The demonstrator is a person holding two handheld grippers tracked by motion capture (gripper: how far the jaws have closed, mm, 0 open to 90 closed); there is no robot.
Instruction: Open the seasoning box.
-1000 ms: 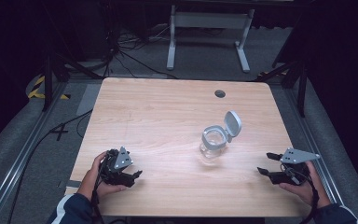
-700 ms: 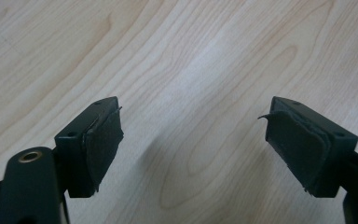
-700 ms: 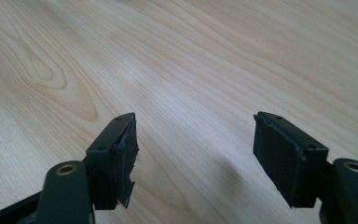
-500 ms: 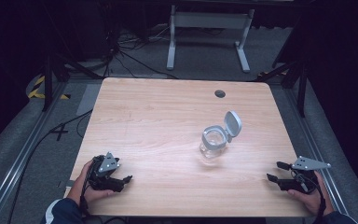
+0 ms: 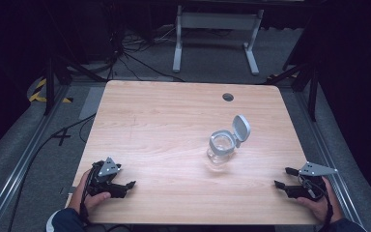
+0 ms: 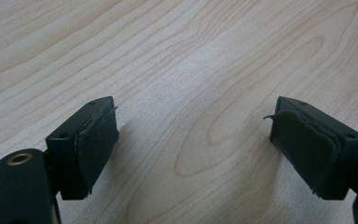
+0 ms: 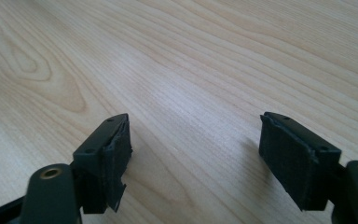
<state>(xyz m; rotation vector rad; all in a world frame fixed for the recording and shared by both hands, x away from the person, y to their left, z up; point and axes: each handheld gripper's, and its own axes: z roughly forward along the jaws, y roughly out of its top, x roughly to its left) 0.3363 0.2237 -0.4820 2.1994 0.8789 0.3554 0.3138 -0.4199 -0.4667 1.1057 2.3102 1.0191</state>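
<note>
Light wooden table has a clear glass jar with its grey flip lid open, right of centre. Left gripper and right gripper sit at the near corners, jaws spread wide, empty.

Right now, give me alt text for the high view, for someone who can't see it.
A clear jar with its grey hinged lid flipped open stands right of centre on a pale wooden table. At the near edge a person holds the left gripper and the right gripper, both open and empty, well apart from the jar.
</note>
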